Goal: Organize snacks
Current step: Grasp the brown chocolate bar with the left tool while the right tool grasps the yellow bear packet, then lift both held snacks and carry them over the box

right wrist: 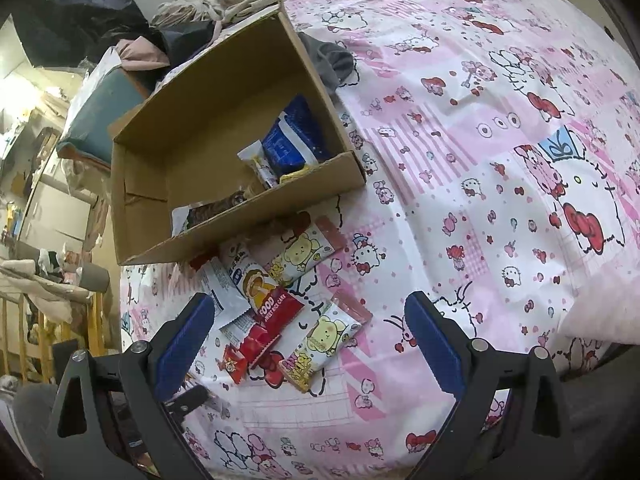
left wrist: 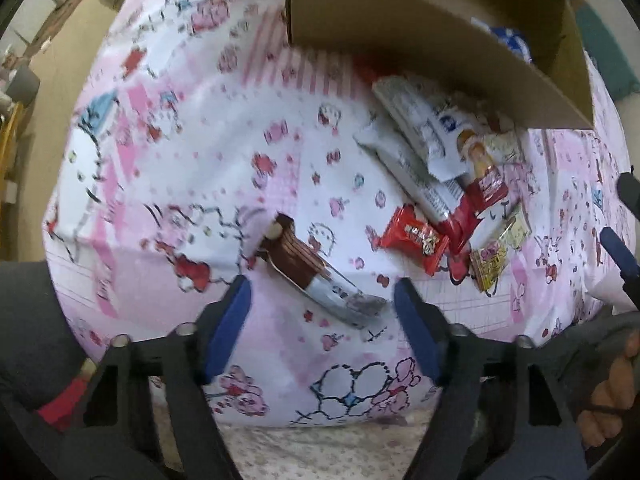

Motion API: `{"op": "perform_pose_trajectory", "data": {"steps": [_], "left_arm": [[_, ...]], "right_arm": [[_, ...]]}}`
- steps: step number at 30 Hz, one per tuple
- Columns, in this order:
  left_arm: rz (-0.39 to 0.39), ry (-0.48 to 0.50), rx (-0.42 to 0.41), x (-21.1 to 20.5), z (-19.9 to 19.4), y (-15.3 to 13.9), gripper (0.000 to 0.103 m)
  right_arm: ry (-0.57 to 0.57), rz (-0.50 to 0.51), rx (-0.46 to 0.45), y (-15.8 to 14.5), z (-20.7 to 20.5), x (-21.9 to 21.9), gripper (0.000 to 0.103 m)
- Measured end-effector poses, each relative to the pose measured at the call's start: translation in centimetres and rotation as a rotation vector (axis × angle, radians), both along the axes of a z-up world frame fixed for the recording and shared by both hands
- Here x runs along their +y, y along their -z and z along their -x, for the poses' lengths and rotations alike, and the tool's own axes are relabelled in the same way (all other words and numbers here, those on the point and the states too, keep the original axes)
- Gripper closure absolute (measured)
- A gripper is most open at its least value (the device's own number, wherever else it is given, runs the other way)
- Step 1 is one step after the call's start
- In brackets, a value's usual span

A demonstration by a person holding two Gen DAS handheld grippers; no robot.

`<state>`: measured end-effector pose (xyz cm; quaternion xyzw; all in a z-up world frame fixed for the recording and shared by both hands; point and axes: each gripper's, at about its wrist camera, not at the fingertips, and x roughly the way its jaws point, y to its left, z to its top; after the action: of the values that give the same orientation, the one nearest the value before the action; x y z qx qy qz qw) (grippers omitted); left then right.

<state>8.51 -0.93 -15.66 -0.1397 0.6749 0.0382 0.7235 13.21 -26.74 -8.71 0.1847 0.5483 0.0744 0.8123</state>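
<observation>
My left gripper point(left wrist: 320, 304) points down over a brown-and-silver wrapped bar point(left wrist: 316, 276) lying alone on the pink patterned bedspread point(left wrist: 192, 152); the bar sits between my blue pads, jaws partway in, but the pads stand clear of it on both sides, so nothing is grasped yet; blur softens the edges. My right gripper point(right wrist: 308, 336) hangs with jaws wide and empty above the loose pile; a yellow bear packet point(right wrist: 324, 340) and a small red packet point(right wrist: 236, 362) lie nearest, then a red rice-cake packet point(right wrist: 272, 304), white wrappers, and a second bear packet point(right wrist: 300, 254) touching the box front. Beyond stands the cardboard box point(right wrist: 160, 184); inside it already: a blue bag point(right wrist: 292, 140), a white stick packet point(right wrist: 260, 164), a dark packet point(right wrist: 212, 208) at the near wall. My reckoning: a few are boxed, the larger share still waits on the bed; under halfway.
</observation>
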Motion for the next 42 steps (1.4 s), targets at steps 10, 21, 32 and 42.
{"op": "perform_pose_trajectory", "data": {"steps": [10,21,32,42], "left_arm": [[-0.006,0.067,0.007,-0.6,-2.2,1.1,0.089],[-0.073,0.081,-0.067,-0.2,-4.5,-1.3,0.089],[-0.081,0.104,-0.111,-0.7,-3.6,-2.6,0.089],[-0.089,0.075,-0.134,0.6,-2.4,-3.2,0.089]], "right_arm": [[-0.010,0.002,0.221,5.0,-1.0,0.3,0.030],[-0.156,0.235,0.286,8.9,-2.3,5.4,0.037],[-0.204,0.234,0.223,7.8,-2.0,5.6,0.075],[-0.103,0.147,0.119,4.0,-1.4,1.8,0.075]]}}
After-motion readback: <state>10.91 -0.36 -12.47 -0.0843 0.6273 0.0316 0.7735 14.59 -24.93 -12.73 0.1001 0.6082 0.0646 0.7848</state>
